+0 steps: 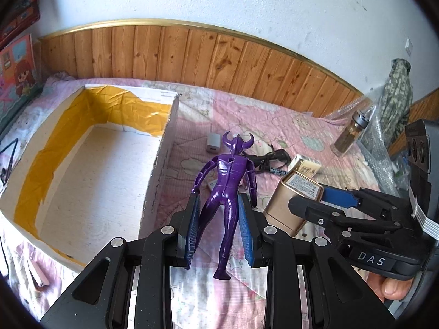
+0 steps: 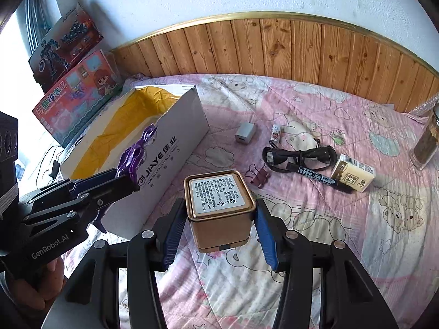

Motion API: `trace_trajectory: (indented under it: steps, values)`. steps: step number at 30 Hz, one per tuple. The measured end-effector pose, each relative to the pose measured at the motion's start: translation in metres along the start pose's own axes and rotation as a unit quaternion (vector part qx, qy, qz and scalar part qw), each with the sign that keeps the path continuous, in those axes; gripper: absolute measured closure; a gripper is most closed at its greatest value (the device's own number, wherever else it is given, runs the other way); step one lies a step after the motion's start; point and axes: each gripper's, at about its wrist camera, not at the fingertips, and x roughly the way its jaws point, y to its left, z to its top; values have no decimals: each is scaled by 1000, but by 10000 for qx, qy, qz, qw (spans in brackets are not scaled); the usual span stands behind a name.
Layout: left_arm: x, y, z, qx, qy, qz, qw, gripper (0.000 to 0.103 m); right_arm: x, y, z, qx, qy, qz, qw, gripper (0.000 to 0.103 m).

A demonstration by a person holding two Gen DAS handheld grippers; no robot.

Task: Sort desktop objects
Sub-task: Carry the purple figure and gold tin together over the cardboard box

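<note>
Left wrist view: left gripper [image 1: 219, 227] pinches the purple horned figure [image 1: 227, 189] by its legs, white box [image 1: 162, 148] at 10 o'clock. Right gripper [image 2: 219, 224] squeezes a gold tin [image 2: 219, 211] above the pink quilt [image 2: 343, 219], glasses [image 2: 299, 156] at 1 o'clock.

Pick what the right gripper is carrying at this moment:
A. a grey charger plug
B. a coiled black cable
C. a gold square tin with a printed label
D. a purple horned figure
C. The right gripper has its blue pads on either side of the gold tin, lifted off the pink quilt; the purple figure is in the left gripper.
</note>
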Motion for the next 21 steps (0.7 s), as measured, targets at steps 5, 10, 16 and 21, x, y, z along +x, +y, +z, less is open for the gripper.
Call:
trace_trajectory:
  steps: [5, 10, 16, 21]
  values:
    - [-11, 8, 4, -125, -96, -43, 9999, 75, -7, 14, 5, -131, -126, 33, 9998, 52]
    - [-21, 17, 8, -219, -198, -65, 9995, 75, -14, 27, 12, -251, -252, 49, 9994, 52]
    - [-31, 29, 11, -363, -289, -70, 9989, 75, -21, 42, 19, -351, -376, 92, 9986, 52]
    - [-37, 39, 13, -488, -369, -53, 9981, 75, -24, 54, 25, -415, -445, 145, 9980, 52]
